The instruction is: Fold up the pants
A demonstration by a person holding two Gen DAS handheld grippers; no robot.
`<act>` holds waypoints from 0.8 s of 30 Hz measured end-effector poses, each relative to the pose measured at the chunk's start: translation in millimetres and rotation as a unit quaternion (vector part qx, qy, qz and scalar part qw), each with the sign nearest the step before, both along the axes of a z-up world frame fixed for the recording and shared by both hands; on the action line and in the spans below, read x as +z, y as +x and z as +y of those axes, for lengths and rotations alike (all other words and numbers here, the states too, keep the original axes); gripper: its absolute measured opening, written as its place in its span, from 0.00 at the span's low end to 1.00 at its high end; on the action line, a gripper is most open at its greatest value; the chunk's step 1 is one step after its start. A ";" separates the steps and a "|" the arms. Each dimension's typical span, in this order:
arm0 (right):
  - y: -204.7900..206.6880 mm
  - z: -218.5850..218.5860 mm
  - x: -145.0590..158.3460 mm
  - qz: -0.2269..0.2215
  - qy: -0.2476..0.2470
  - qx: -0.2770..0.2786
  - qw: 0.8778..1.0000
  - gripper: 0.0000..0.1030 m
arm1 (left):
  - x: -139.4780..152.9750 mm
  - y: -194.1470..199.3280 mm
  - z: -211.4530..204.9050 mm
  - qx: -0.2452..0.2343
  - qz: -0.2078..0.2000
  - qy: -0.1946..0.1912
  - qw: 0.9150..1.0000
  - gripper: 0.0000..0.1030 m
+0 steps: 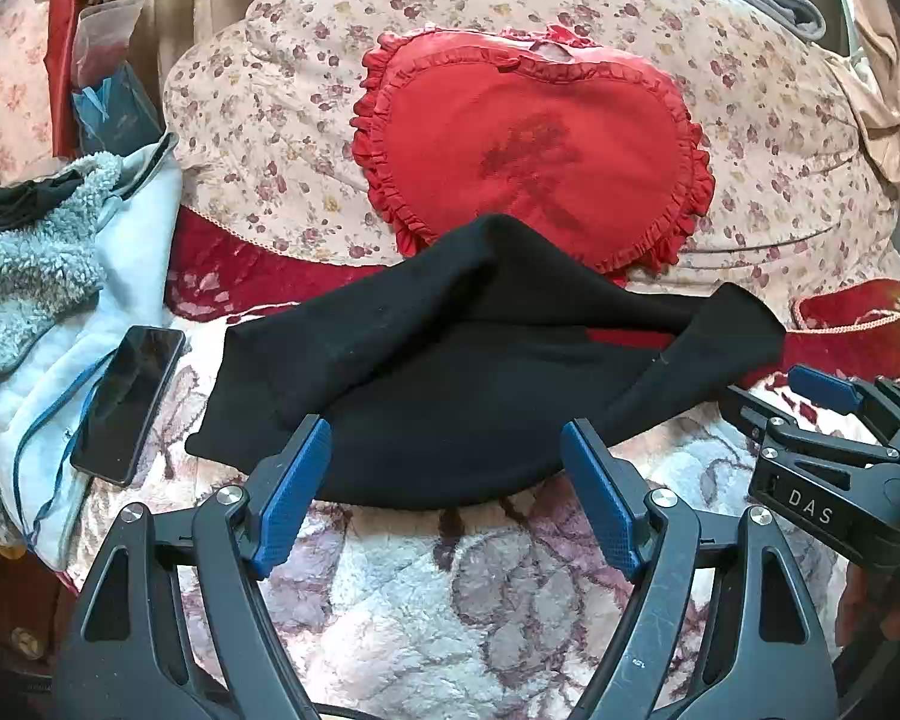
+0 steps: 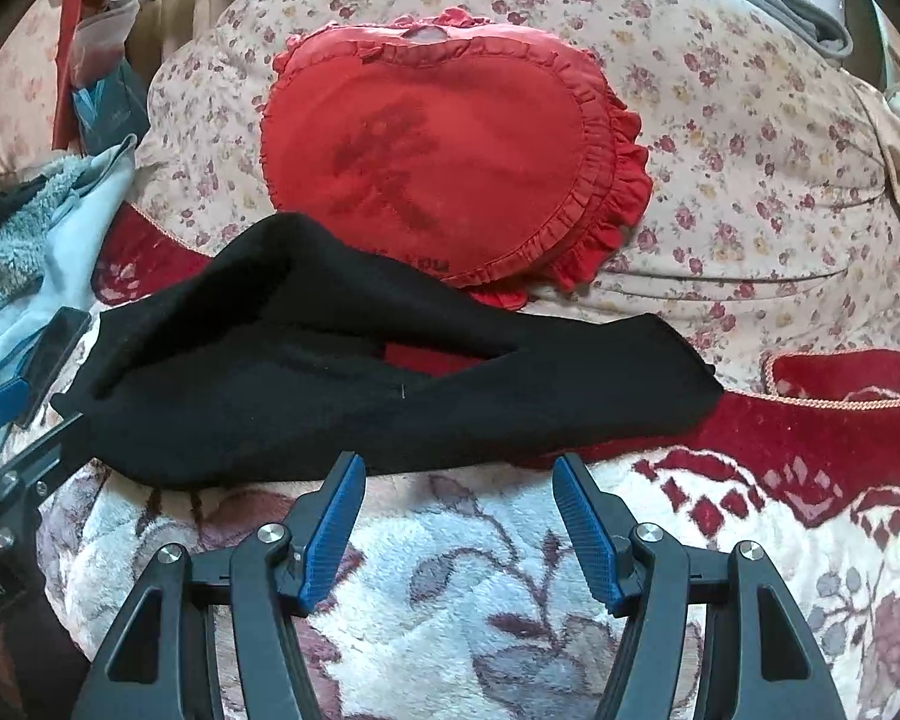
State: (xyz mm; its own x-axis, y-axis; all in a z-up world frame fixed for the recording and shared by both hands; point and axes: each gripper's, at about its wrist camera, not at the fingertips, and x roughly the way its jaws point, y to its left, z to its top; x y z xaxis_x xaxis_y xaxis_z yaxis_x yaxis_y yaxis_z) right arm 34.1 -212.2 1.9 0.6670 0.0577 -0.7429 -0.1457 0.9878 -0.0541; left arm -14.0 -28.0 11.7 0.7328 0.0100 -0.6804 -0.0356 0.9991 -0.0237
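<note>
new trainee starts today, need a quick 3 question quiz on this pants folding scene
1. True or false: the left tool is shut on the black pants.
2. What lies just left of the pants in the left wrist view? A) phone B) mug C) book
3. What shape is the red pillow behind the pants?

Key: 1 false, both the left and the right tool are open and hold nothing; 2 A; 3 heart.

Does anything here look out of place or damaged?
Yes. A phone lies on the bed right beside the black pants, and the red heart pillow has a dark stain.
</note>
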 end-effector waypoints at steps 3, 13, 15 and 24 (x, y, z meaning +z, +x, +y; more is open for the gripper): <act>1.1 0.5 -2.2 0.003 0.004 0.002 1.000 0.61 | -1.8 1.2 1.3 -0.001 0.001 -0.006 1.000 0.77; 5.2 3.3 -3.8 0.005 0.009 0.006 1.000 0.61 | -9.6 5.1 0.9 -0.002 0.010 -0.003 1.000 0.77; 5.4 4.0 -4.4 0.005 0.011 0.009 1.000 0.61 | -11.3 4.9 2.2 -0.001 0.013 -0.006 1.000 0.77; 9.8 6.6 -8.5 0.010 0.016 0.015 1.000 0.61 | -20.8 10.0 7.0 0.006 0.029 -0.014 0.999 0.77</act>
